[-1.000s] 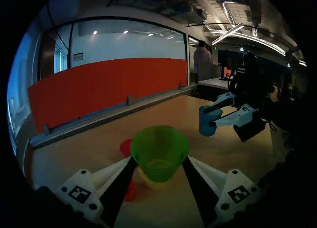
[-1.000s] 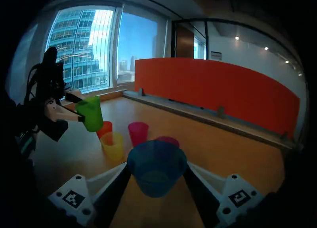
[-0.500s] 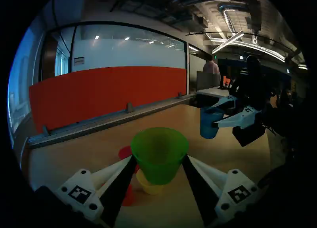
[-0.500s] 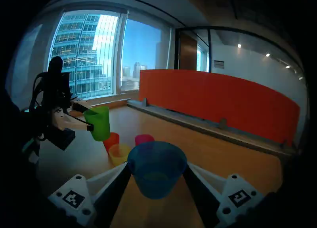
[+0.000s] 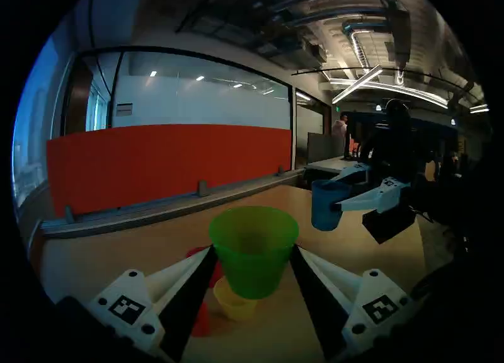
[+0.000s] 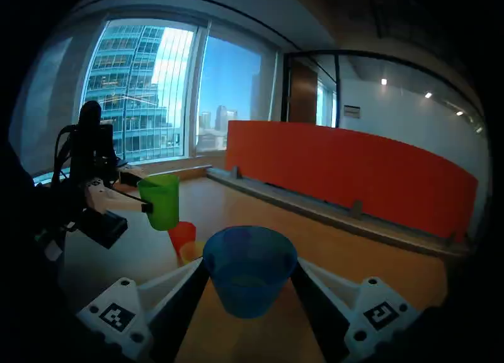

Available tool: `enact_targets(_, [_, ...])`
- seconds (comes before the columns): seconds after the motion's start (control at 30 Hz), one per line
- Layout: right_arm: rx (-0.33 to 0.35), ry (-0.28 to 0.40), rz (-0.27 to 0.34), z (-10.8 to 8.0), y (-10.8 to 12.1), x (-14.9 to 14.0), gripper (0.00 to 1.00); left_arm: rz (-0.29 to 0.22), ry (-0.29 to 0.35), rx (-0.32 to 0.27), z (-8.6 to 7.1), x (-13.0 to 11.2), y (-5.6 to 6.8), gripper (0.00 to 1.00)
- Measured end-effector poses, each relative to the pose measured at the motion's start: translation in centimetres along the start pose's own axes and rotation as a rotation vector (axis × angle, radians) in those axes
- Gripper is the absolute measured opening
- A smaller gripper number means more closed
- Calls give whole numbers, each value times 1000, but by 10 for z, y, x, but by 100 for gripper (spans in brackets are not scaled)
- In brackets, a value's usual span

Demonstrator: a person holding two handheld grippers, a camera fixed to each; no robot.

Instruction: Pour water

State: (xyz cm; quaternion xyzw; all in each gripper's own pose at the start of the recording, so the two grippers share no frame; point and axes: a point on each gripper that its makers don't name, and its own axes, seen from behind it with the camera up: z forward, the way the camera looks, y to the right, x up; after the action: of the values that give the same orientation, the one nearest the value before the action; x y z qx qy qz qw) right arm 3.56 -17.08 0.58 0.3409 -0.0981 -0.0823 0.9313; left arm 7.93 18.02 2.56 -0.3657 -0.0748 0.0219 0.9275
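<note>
Green cup (image 5: 254,240) and blue cup (image 6: 249,281), clamped by left gripper (image 5: 253,262) and right gripper (image 6: 249,268), have been raised upright; pouring is awaited.

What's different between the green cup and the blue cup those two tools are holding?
Colour: the green cup is green plastic, the blue cup blue. Holder: the left tool grips the green cup, the right tool the blue cup. Place: the green cup hangs close to the yellow cup and red cup on the table; the blue cup is held off to one side. Shared: both are tapered, see-through, upright and above the table.
</note>
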Motion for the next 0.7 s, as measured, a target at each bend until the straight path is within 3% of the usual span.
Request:
enact_targets(0.4, [3,12,-12,1,-4,9,90,14,9,-24,-2,0,5,83])
enact_targets(0.7, [11,28,-31,1,-9,17,90,42,-7,-64,-4,-7,18,83])
